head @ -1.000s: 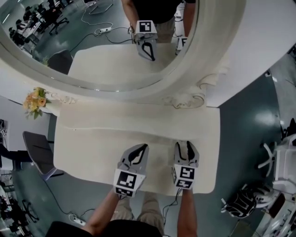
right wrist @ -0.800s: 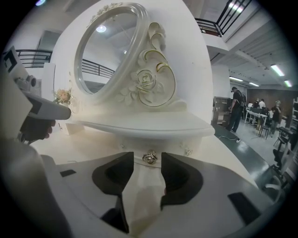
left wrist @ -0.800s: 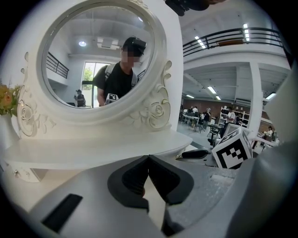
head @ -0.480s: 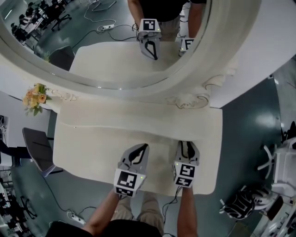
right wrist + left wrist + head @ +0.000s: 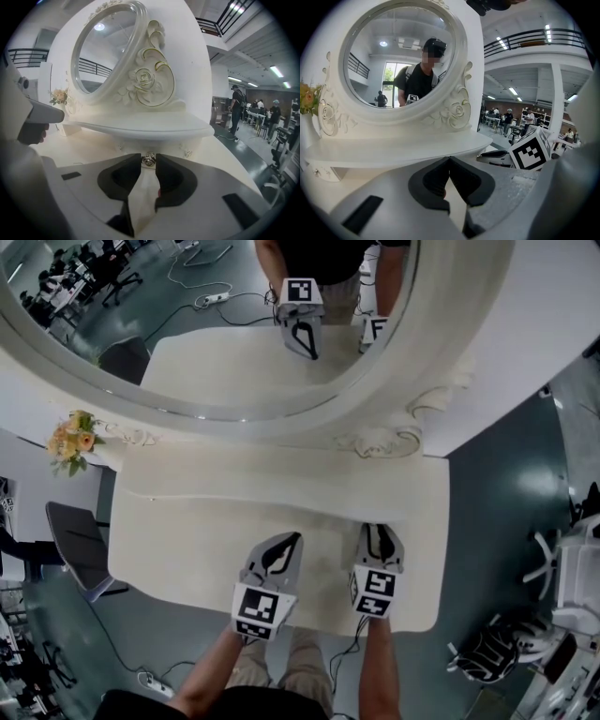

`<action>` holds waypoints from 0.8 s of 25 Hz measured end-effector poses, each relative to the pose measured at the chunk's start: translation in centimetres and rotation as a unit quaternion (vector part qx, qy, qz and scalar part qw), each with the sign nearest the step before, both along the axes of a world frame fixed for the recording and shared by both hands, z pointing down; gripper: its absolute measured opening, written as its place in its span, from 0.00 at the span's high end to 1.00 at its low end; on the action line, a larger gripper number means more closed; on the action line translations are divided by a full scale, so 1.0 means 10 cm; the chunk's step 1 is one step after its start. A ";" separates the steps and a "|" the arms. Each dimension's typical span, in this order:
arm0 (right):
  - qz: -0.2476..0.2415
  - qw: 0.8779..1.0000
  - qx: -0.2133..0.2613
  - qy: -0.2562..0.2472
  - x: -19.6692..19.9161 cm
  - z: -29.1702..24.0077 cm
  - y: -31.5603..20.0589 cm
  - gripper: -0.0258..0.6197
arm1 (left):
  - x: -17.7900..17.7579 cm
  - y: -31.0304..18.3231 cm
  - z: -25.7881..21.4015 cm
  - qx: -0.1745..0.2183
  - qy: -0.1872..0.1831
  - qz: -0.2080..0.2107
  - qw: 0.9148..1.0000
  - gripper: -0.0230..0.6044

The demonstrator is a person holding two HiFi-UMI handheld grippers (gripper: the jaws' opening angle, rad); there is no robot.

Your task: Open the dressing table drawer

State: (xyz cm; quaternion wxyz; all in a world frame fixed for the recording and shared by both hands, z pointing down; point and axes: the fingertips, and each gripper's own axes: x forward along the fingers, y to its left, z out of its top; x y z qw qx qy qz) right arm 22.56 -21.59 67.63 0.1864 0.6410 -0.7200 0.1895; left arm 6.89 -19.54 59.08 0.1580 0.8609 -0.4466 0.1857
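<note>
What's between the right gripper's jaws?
In the right gripper view, the drawer's small metal knob; the right gripper has just been closing its jaws on it.

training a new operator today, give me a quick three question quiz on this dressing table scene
1. True or false: the left gripper is clamped on the drawer knob.
2. Which has the knob between its jaws: A the left gripper, B the right gripper?
3. Fill in: in the head view the flowers stand at the mirror's ___ side.
Key: 1 false, its jaws are together on nothing. 2 B, its jaws have just been closing, knob between them. 3 left.
</note>
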 end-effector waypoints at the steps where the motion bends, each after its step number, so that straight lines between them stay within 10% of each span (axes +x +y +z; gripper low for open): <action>1: 0.001 1.000 0.000 0.000 0.00 0.00 0.01 0.81 | 0.00 0.01 -0.01 0.001 0.000 0.001 1.000 0.96; 20: 0.009 1.000 -0.003 -0.002 -0.06 0.02 0.39 0.81 | -0.05 0.21 -0.05 0.002 -0.003 0.016 1.000 0.96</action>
